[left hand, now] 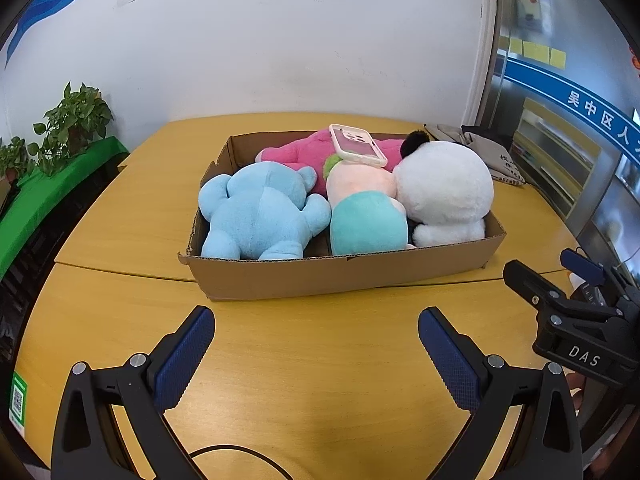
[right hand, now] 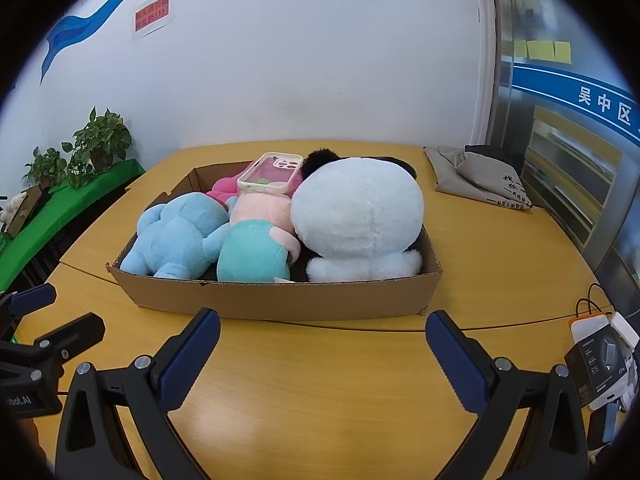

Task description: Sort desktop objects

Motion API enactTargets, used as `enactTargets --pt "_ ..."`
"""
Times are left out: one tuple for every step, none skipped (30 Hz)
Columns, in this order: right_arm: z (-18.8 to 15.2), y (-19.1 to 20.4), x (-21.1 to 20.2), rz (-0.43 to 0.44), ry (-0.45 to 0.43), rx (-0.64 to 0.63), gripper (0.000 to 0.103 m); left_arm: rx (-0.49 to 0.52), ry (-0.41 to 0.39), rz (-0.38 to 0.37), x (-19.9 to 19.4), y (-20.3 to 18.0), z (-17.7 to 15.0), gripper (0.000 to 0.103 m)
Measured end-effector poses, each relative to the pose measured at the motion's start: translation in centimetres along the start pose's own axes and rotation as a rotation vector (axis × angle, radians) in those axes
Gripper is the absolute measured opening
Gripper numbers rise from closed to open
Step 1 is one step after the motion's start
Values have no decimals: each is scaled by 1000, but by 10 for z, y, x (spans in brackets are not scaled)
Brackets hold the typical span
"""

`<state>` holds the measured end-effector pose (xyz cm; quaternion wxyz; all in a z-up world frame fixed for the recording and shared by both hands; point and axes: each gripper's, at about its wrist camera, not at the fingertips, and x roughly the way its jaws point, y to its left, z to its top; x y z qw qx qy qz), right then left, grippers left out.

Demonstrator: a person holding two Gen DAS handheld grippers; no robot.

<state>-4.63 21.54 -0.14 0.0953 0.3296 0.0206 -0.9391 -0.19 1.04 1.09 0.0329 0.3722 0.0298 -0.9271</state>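
1. cardboard box (left hand: 340, 276): matt brown corrugated paper, rough torn edges.
2. blue plush (left hand: 256, 216) and white plush (left hand: 444, 184): soft fuzzy cloth.
3. phone case (left hand: 358, 145): glossy smooth plastic.
4. table (left hand: 300, 380): smooth yellow wood-look top, slight sheen.
5. left gripper (left hand: 316, 344) pads (left hand: 184, 356): textured blue rubber.

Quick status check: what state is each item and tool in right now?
Left tool: open, empty.
Right tool: open, empty.
Cardboard box: open-topped, full of plush toys.
Phone: lying on the plush toys.
Panda plush: in box, right end.
Blue plush: in box, left end.
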Motion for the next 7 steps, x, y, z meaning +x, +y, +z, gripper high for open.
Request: enactTargets --pt "0 0 0 1 1 -2 102 2 0 9 0 -1 -1 103" --pt "-1 1 1 0 4 -5 103 5 -1 17 0 -2 -1 103" --pt "-1 1 2 0 7 -7 102 9 -3 15 -1 -2 -2 103" --pt "-2 1 3 2 9 -4 102 14 -5 12 -1 -3 -2 103" --pt "-2 1 4 4 11 -2 102 16 -8 7 -2 -3 -2 103" --pt "-2 1 4 5 11 -2 102 17 -12 8 -2 -3 -1 103" --pt "-2 1 4 5 10 -4 102 17 -16 9 -2 -3 -1 103"
